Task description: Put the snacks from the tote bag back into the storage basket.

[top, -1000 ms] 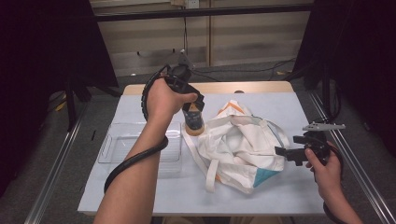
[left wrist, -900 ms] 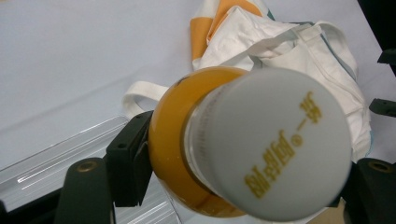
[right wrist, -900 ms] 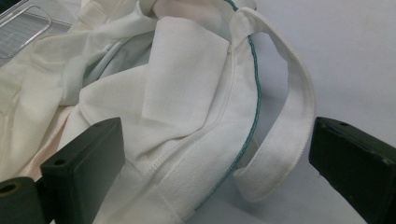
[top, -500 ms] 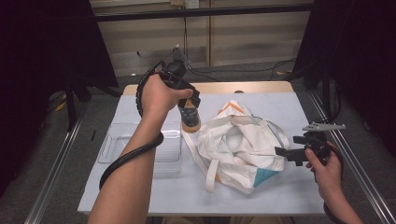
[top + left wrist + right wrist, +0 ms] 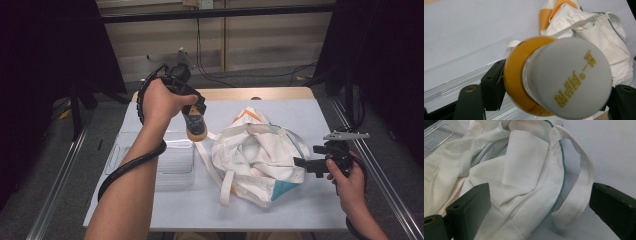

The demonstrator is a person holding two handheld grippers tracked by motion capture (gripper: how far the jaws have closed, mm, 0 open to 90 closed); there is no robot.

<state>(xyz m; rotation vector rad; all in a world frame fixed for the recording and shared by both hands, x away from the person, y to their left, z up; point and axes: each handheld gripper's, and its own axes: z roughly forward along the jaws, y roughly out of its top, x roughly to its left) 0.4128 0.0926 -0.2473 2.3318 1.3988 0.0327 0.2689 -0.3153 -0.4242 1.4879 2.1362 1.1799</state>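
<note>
My left gripper hangs above the table between the clear tray and the bag, shut on a small bottle of orange liquid. In the left gripper view the bottle points its white cap at the camera, with the black jaws pressed on either side of its body. A white cloth tote bag with orange and teal patches lies crumpled mid-table. My right gripper is at the bag's right edge, low over the table. Its jaws stand open, with the bag's hem and one handle loop between them.
A clear plastic tray lies on the pale table left of the bag. Dark curtains and metal frame rails run along both sides. A wooden strip edges the table's far side.
My left hand has shifted slightly left and up with the bottle, away from the bag and toward the tray. The right hand has stayed where it was.
</note>
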